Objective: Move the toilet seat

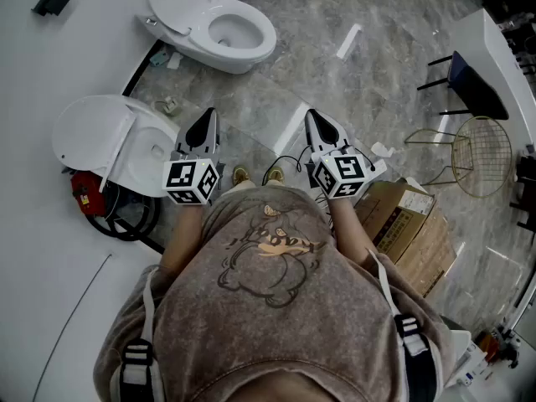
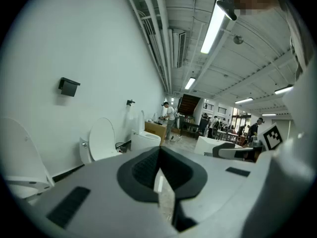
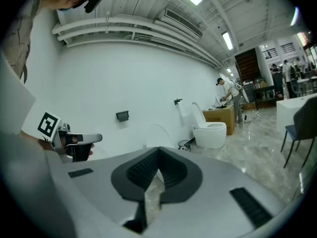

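Left of the left gripper (image 1: 208, 121), the seat (image 1: 90, 134) stands raised, long axis upright, tipped back toward the wall (image 1: 25, 57); this gripper and the right gripper (image 1: 314, 122) have jaws together, empty.

White toilet (image 1: 226, 32), grey veined floor (image 1: 368, 65), brown cardboard box (image 1: 414, 233), taupe printed shirt (image 1: 268, 316)

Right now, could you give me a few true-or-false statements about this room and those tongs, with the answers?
1. The left tongs and right tongs are both shut and empty. True.
2. The left tongs grip the near toilet. False: they are held clear of it.
3. The far toilet has its lid down. False: it is raised and the bowl is open.
4. The cardboard box sits at the person's right. True.
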### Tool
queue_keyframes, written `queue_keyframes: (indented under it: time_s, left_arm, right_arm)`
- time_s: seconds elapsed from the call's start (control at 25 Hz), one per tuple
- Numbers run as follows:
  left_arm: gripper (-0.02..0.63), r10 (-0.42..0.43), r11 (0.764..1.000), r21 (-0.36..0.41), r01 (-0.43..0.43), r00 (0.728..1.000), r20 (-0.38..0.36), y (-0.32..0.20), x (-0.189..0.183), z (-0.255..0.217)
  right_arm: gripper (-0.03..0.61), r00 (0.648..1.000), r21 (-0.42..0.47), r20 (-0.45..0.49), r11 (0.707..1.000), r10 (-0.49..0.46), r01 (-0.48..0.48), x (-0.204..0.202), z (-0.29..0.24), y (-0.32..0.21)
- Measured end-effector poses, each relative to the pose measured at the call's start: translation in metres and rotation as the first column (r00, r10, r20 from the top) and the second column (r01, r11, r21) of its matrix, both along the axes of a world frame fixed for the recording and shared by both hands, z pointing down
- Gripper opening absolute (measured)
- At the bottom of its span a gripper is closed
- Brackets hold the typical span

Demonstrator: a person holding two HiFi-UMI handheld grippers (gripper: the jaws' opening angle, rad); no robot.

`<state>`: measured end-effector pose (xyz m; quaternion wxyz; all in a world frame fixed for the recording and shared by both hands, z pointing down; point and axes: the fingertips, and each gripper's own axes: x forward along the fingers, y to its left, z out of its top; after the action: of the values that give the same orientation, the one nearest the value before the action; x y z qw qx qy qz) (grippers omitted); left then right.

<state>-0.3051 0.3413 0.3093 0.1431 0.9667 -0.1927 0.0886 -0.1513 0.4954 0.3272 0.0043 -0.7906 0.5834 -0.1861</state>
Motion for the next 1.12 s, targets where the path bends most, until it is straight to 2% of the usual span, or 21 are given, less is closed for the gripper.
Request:
queue_keyframes:
  time_s: [0.24, 0.44, 0.84, 1.12]
  left_arm:
    - [0.009, 0.015, 1.000, 0.000, -0.015, 1.000, -0.002, -0.004, 0.001, -0.001]
    - [0.009, 0.030, 1.000, 0.003, -0.030, 0.999, -0.009, -0.013, -0.003, -0.002]
    - [0.009, 0.118, 0.993, 0.022, -0.117, 0.993, -0.007, -0.042, -0.006, 0.011]
    - [0.009, 0.132, 0.991, 0.015, -0.131, 0.991, -0.037, -0.056, -0.004, 0.006]
  right_arm:
    - [-0.003, 1.000, 0.001, 0.004, 1.000, 0.013, -0.013, -0.001, 0.000, -0.005]
    - [-0.003, 0.999, 0.042, 0.025, 0.999, 0.025, -0.026, -0.011, -0.004, -0.016]
    - [-0.003, 0.999, -0.009, -0.025, 0.999, 0.047, -0.047, -0.035, 0.012, -0.039]
    - [-0.003, 0.998, 0.000, -0.024, 0.998, 0.058, -0.058, -0.036, 0.009, -0.057]
